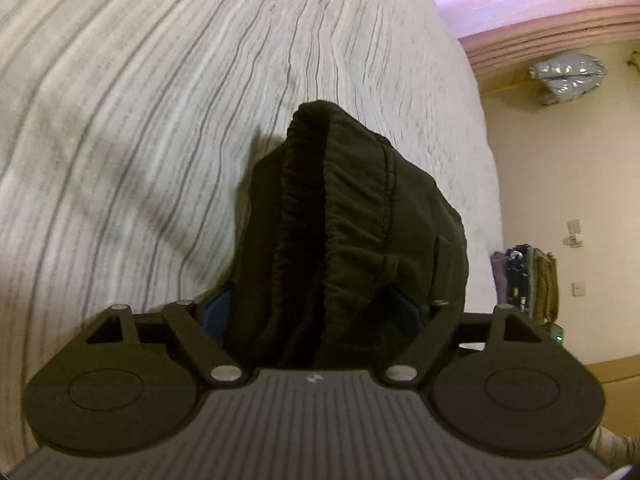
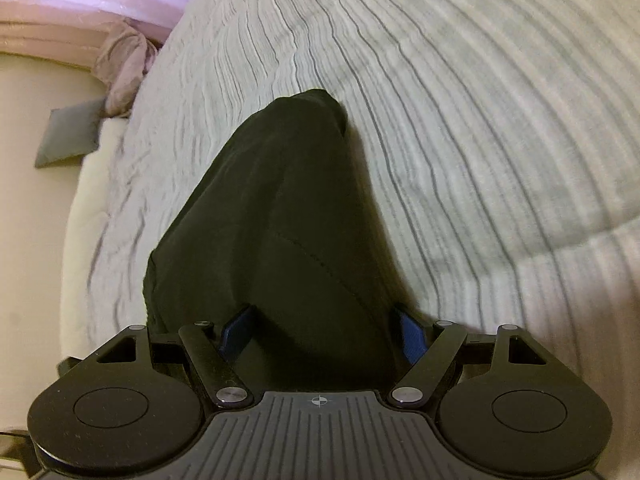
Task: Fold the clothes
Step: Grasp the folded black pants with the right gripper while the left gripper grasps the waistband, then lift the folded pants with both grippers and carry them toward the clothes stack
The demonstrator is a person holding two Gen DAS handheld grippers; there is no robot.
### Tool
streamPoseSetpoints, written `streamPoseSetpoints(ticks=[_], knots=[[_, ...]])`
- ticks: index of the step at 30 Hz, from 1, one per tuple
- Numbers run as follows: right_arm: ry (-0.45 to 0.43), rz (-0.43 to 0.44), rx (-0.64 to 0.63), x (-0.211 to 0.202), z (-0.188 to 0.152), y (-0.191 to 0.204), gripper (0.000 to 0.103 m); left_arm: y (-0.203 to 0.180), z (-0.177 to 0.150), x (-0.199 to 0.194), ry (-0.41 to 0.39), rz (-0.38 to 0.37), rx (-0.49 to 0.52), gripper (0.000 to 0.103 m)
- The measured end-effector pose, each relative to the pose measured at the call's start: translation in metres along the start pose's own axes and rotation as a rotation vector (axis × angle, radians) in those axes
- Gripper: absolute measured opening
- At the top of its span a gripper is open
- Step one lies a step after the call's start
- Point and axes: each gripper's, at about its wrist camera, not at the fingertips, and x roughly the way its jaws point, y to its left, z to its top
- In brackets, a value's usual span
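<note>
A black garment with a gathered elastic waistband (image 1: 344,216) hangs from my left gripper (image 1: 316,316), which is shut on its bunched cloth above the striped bed. The blue pads (image 1: 216,314) show at either side of the fabric. In the right wrist view the same black garment (image 2: 288,216) drapes forward from my right gripper (image 2: 324,332), which is shut on a smooth part of it with a stitched seam. The cloth covers both fingertips in each view. The garment's far end reaches down toward the bed cover.
A pale bed cover with thin grey stripes (image 1: 160,100) fills both views. Its edge runs along a cream floor (image 2: 36,208) with a grey cloth (image 2: 66,132) and pink curtains (image 2: 124,60). A bag (image 1: 532,284) and a silver packet (image 1: 568,76) stand by the wall.
</note>
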Motion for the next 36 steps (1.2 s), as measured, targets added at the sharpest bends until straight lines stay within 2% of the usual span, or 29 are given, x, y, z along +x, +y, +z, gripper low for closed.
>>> streamPoseSetpoints(ticks=[2, 4, 5, 6, 7, 9, 10, 13, 14, 16, 17, 18, 20, 23, 27, 32, 36], knots=[[-0.001, 0.039, 0.015, 0.006, 0.002, -0.004, 0.077, 0.002, 0.0, 0.003, -0.003, -0.012, -0.006, 0.072], [0.024, 0.059, 0.0, 0.014, 0.003, 0.0, 0.077, 0.0, -0.001, 0.004, -0.008, -0.01, -0.002, 0.064], [0.022, 0.056, 0.006, 0.013, 0.001, 0.001, 0.073, -0.002, -0.003, 0.003, -0.013, -0.008, 0.001, 0.061], [0.02, 0.054, 0.012, 0.013, -0.001, 0.001, 0.063, -0.005, -0.004, 0.001, -0.016, -0.007, 0.005, 0.056], [0.018, 0.051, 0.018, 0.012, -0.002, 0.002, 0.059, -0.008, -0.005, -0.002, -0.017, -0.008, 0.01, 0.051], [0.014, 0.046, 0.031, 0.01, -0.005, 0.003, 0.038, -0.015, -0.005, -0.006, -0.016, -0.01, 0.025, 0.047], [0.013, 0.044, 0.037, 0.009, -0.007, 0.003, 0.034, -0.019, -0.005, -0.007, -0.013, -0.011, 0.037, 0.047], [0.007, 0.036, 0.056, 0.007, -0.011, 0.005, 0.033, -0.021, 0.001, 0.001, 0.025, 0.016, 0.02, 0.049], [0.005, 0.034, 0.062, 0.006, -0.013, 0.005, 0.038, -0.019, 0.005, 0.006, 0.035, 0.027, 0.007, 0.049], [-0.003, 0.023, 0.094, 0.009, -0.014, 0.005, 0.04, -0.024, 0.014, 0.012, 0.053, 0.042, 0.014, 0.047], [-0.012, 0.01, 0.097, 0.008, -0.013, 0.008, 0.038, -0.03, 0.018, 0.011, 0.061, 0.045, 0.035, 0.045], [-0.02, 0.004, 0.075, 0.003, -0.013, 0.017, 0.03, -0.038, 0.022, 0.009, 0.068, 0.048, 0.057, 0.043], [-0.033, 0.011, 0.05, -0.009, -0.013, 0.03, 0.025, -0.054, 0.031, 0.003, 0.079, 0.049, 0.083, 0.042], [-0.077, 0.042, 0.067, -0.035, -0.018, 0.042, 0.025, -0.09, 0.045, -0.003, 0.088, 0.017, 0.151, 0.041], [-0.204, 0.069, 0.148, -0.085, -0.027, 0.045, 0.025, -0.151, 0.063, 0.006, 0.138, -0.035, 0.257, 0.041], [-0.353, 0.042, 0.241, -0.159, -0.032, 0.039, 0.025, -0.242, 0.081, 0.055, 0.25, -0.122, 0.39, 0.041], [-0.502, 0.023, 0.286, -0.228, -0.034, 0.027, 0.025, -0.319, 0.075, 0.098, 0.324, -0.212, 0.482, 0.041]])
